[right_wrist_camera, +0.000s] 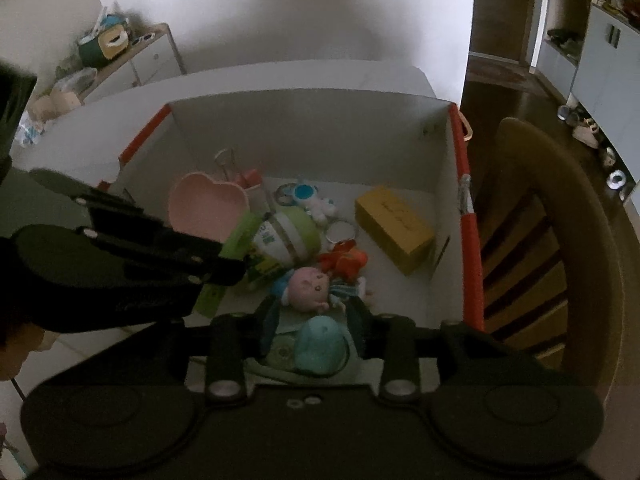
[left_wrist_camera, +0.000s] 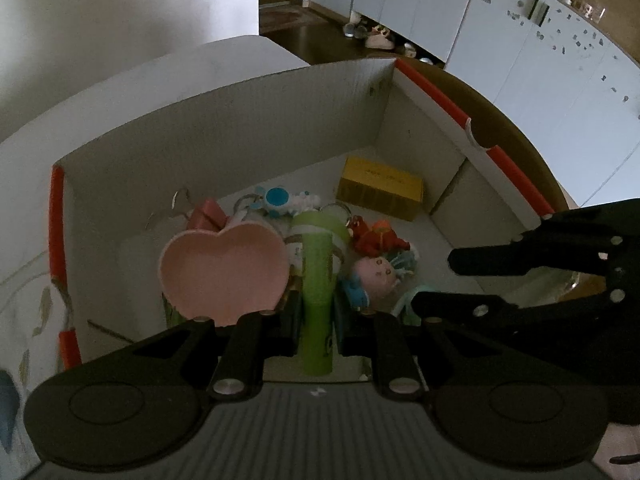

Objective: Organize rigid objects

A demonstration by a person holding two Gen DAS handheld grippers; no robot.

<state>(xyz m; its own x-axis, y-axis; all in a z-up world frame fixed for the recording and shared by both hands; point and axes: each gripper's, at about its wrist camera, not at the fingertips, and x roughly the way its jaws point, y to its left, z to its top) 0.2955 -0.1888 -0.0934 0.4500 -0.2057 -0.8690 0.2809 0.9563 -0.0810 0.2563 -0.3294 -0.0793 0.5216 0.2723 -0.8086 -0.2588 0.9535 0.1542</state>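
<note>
My left gripper (left_wrist_camera: 316, 320) is shut on a long bright-green stick (left_wrist_camera: 316, 280) and hangs over an open white cardboard box (left_wrist_camera: 240, 120) with red edges. In the right wrist view the left gripper (right_wrist_camera: 230, 258) reaches in from the left with the green stick (right_wrist_camera: 238, 236) at its tip. My right gripper (right_wrist_camera: 316, 320) stands open low in the box, a teal toy (right_wrist_camera: 320, 344) on a pale card between its fingers; the pads look clear of it. The right gripper (left_wrist_camera: 434, 282) also shows at the right of the left wrist view.
The box holds a pink heart-shaped dish (left_wrist_camera: 224, 268), a green-and-white jar (right_wrist_camera: 288, 236), a yellow carton (right_wrist_camera: 394, 228), a red toy (right_wrist_camera: 344, 260), a pink-faced doll (right_wrist_camera: 310, 288) and key rings. A wooden chair (right_wrist_camera: 540, 240) stands right of the box, a white wall behind.
</note>
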